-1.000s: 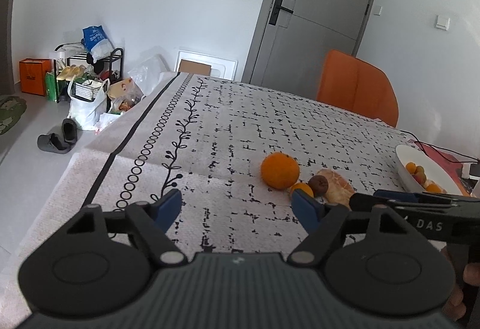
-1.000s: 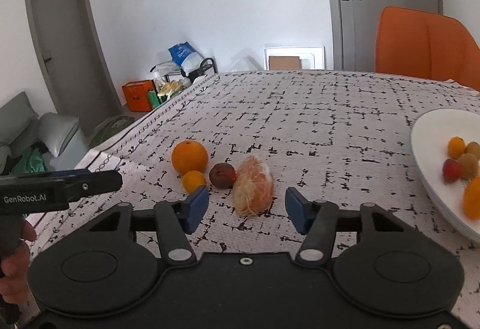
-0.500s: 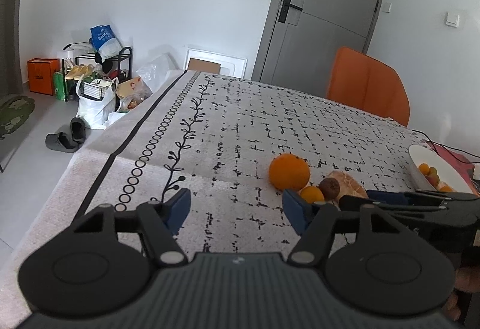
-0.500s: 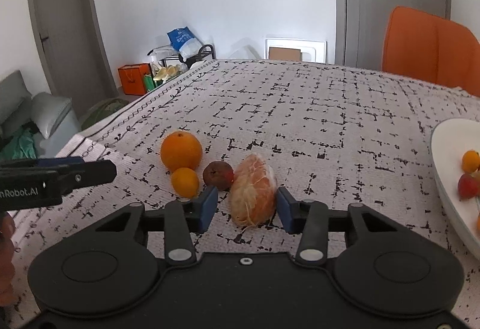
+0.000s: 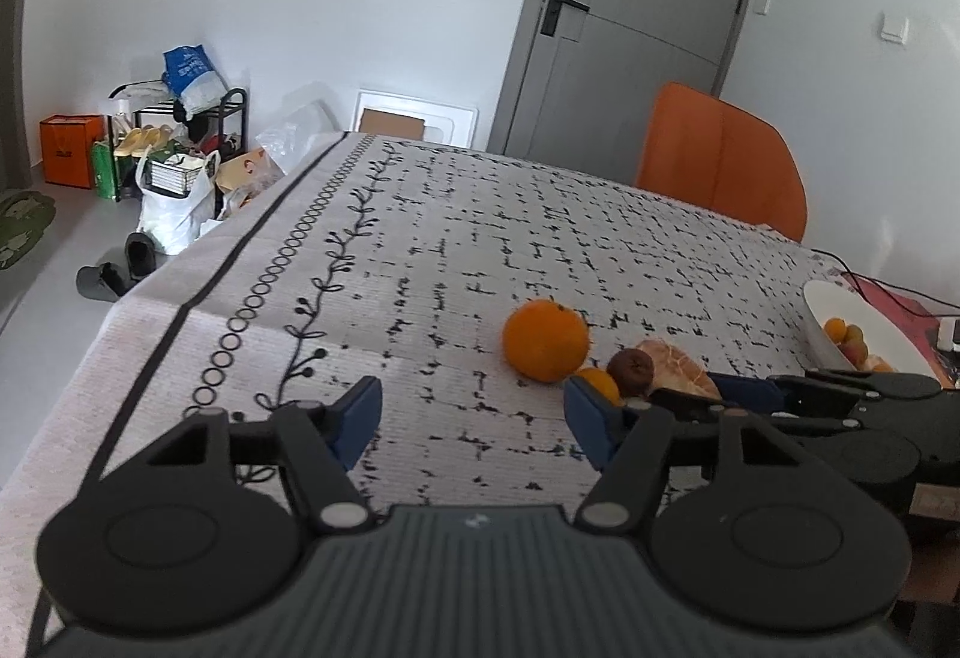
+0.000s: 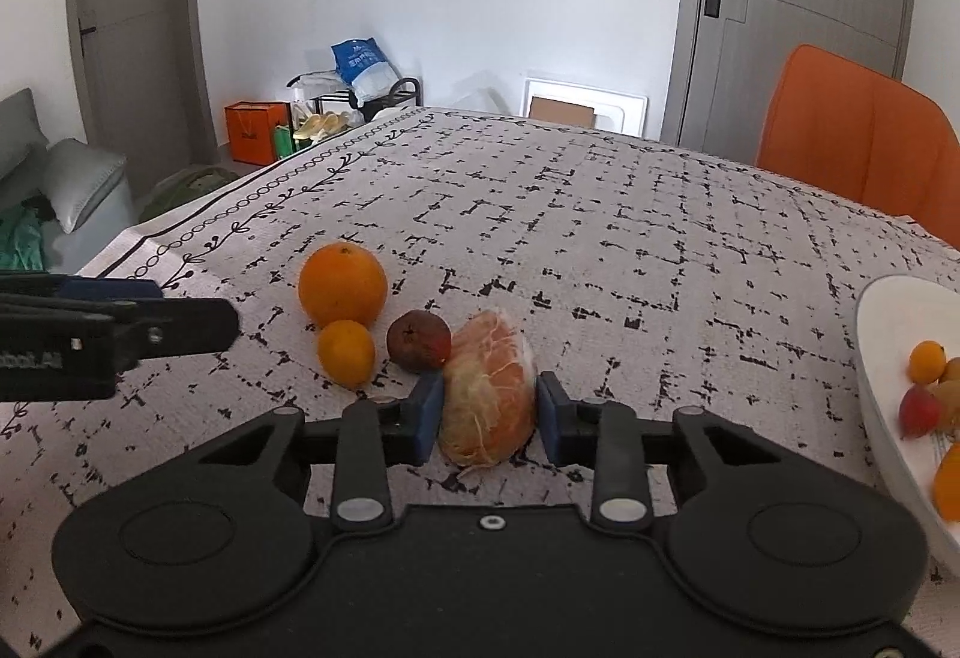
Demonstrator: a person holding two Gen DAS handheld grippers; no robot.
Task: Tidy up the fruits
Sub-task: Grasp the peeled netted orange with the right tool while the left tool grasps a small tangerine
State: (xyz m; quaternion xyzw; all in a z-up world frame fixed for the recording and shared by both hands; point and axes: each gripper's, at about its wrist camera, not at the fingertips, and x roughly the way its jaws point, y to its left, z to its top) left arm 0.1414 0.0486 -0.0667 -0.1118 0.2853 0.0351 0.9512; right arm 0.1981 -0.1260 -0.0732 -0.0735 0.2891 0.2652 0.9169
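A peeled orange (image 6: 489, 388) lies on the patterned tablecloth, and my right gripper (image 6: 489, 415) is shut on it, one blue pad on each side. Just left of it sit a dark brown fruit (image 6: 418, 340), a small orange (image 6: 346, 353) and a large orange (image 6: 342, 284). A white plate (image 6: 882, 358) with several small fruits stands at the right. My left gripper (image 5: 471, 421) is open and empty, low over the cloth, left of the large orange (image 5: 545, 338) and the peeled orange (image 5: 675, 365).
An orange chair (image 6: 852, 148) stands behind the table's far right side. The table's left edge (image 5: 180, 298) drops to the floor, where bags and a shoe rack (image 5: 174, 148) stand. A grey door (image 5: 624, 16) is behind. A red cable (image 5: 882, 286) lies by the plate.
My right gripper moved forward around the peeled orange and its pads closed on it. My left gripper shifted slightly and stayed open.
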